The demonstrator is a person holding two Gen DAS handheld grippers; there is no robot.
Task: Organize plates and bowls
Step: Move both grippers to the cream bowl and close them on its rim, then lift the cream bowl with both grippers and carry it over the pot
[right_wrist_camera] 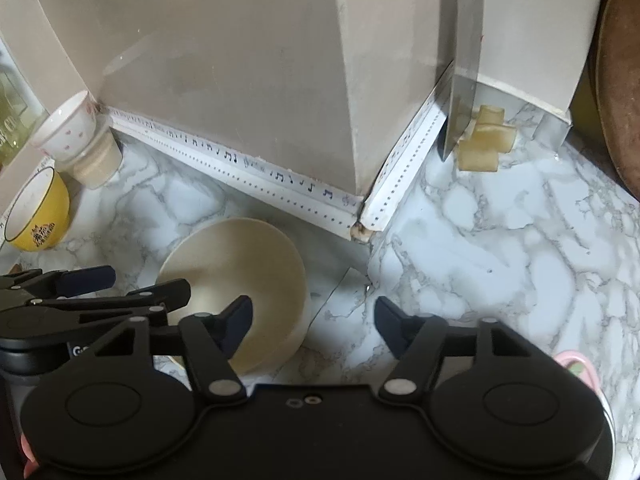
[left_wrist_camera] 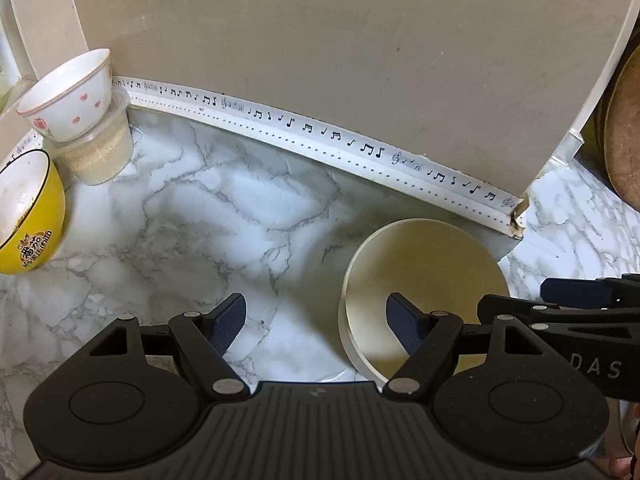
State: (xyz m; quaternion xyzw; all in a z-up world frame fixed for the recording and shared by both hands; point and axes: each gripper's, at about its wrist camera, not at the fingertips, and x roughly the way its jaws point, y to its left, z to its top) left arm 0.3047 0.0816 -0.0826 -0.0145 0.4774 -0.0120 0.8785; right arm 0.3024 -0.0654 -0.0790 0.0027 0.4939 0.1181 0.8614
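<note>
A marble-patterned counter (left_wrist_camera: 168,224) runs under me, backed by a beige wall with a white trim strip printed with music notes (left_wrist_camera: 304,128). Judging by how things lie, the tidying is barely begun: the dishes are scattered. A cream bowl (left_wrist_camera: 432,264) sits alone on the counter near the wall's corner; a yellow bowl (left_wrist_camera: 28,216) stands well apart at the far left, and beside it a white bowl with red hearts (left_wrist_camera: 68,96) perches tilted on a clear plastic tub (left_wrist_camera: 100,152). Nothing is stacked with its own kind yet, so gathering them is all still to do.

My left gripper (left_wrist_camera: 316,320) is spread, one finger over the bare counter and the other hanging over the cream bowl's hollow, straddling its near rim, not pinching it as far as I can see. My right gripper (right_wrist_camera: 312,320) is also apart, straddling the opposite rim, one finger above the bowl's inside and one outside. It holds nothing.
</note>
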